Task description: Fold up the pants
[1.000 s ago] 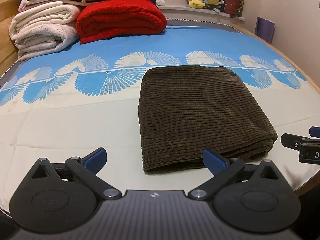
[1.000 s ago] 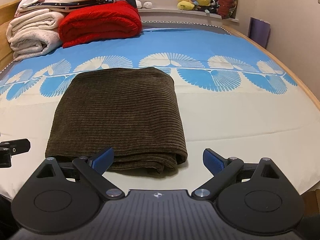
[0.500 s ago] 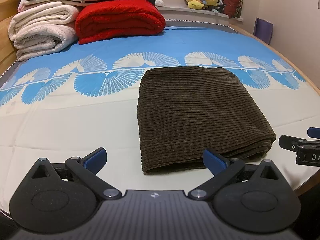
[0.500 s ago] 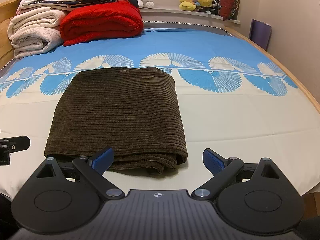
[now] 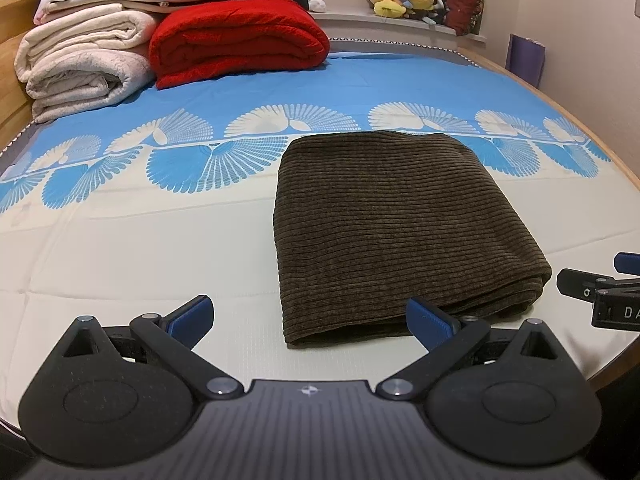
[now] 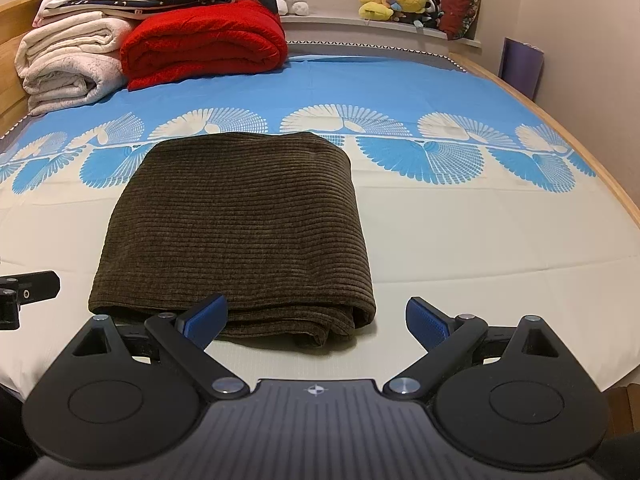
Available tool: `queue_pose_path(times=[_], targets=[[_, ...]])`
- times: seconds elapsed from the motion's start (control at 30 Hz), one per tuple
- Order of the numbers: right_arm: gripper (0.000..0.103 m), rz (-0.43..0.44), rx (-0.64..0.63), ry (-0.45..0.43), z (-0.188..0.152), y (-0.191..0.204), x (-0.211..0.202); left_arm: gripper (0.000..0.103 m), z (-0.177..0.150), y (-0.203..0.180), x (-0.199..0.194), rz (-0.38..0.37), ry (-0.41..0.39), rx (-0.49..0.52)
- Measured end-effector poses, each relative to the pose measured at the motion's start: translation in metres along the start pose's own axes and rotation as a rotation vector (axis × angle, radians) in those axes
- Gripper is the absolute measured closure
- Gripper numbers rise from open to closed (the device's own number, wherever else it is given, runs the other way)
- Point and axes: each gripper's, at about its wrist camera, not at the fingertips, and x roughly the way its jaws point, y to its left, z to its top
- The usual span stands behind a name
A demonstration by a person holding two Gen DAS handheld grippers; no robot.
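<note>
The brown corduroy pants (image 5: 400, 224) lie folded into a thick, nearly square bundle on the bed (image 5: 140, 248), across the line where the sheet's blue fan print meets the plain cream part. The ribs run side to side and the stacked layers show along the near edge, so the bundle's slightly longer axis points away from the cameras, toward the red blanket (image 5: 236, 36) and the white folded bedding (image 5: 80, 64) at the far end.

The left claw (image 5: 310, 318) hangs just short of the near edge, spread wide with nothing between its blue pads; the bundle lies ahead and to its right, its near-left corner roughly on the claw's centre line. The right claw (image 6: 316, 320) is likewise wide open and empty, with the bundle ahead and to its left and the near-right corner between its fingers. Neither touches the cloth. Each claw is about equally near its own corner.

Judging from the compact shape, the folding looks finished or nearly so. Any further fold would take the near edge away toward the far one, each claw pinching its own corner.
</note>
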Motion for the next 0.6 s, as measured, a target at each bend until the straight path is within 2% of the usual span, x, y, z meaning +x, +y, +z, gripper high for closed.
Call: queue_pose_path(times=[0.6], targets=[[0.007,0.001,0.001,0.001,0.0,0.0002,0.0001,0.0,-0.0015,-0.0017,-0.0004,-0.014,-0.004,0.009]])
